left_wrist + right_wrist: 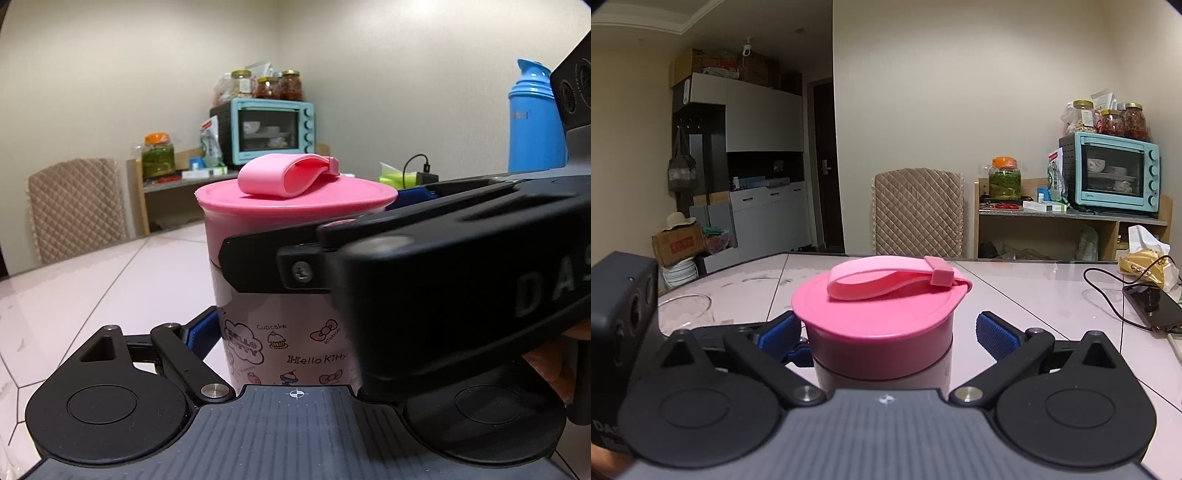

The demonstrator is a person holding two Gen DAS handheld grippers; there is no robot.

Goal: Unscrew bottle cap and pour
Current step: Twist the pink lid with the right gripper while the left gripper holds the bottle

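A pink Hello Kitty bottle (288,332) stands upright on the table, topped by a pink screw cap (295,197) with a folded strap. My left gripper (291,332) is shut on the bottle's body; only its left blue pad (201,334) shows, the right side hidden behind the other gripper. In the right wrist view, my right gripper (888,332) is open around the cap (879,314), with a gap between the right blue pad (995,334) and the cap. The left pad (779,330) is close to the cap. The right gripper crosses the left wrist view at cap height (443,258).
A clear glass (683,314) stands on the pale tiled table (1034,295) at the left. A phone (1152,306) with a cable and a tissue pack (1145,258) lie at the right. A blue thermos (535,122) stands at the far right. A chair and shelf lie beyond.
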